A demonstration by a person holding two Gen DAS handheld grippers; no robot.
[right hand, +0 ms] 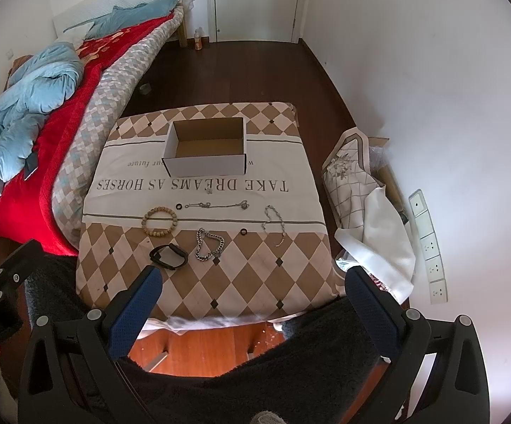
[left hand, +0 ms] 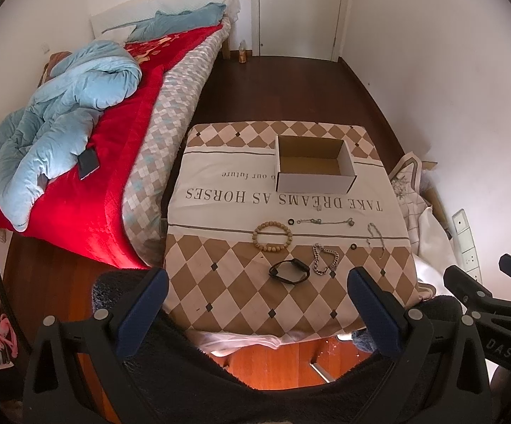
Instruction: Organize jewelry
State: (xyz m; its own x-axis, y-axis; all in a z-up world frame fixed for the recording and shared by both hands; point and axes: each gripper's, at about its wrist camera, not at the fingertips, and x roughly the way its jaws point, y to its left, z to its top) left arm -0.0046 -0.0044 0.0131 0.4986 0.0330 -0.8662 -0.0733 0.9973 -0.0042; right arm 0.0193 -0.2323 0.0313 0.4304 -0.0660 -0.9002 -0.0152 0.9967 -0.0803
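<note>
The box (left hand: pixel 314 176) hides part of the cloth's (left hand: pixel 220 176) smaller printed line.

A home bedroom: unmade bed (left hand: pixel 89 113) with blue duvet (left hand: pixel 61 120); closed door (left hand: pixel 301 7); wooden floor (left hand: pixel 290 88)

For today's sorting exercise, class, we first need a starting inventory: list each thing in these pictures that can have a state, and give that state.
White cardboard box: open, empty, upright.
Wooden bead bracelet: flat on cloth, closed loop.
Black band watch: on cloth, not in box.
Chunky silver chain bracelet: on cloth, unclasped.
Thin silver chain: stretched out straight.
Left gripper: open, empty.
Right gripper: open, empty.
White door: shut.
</note>
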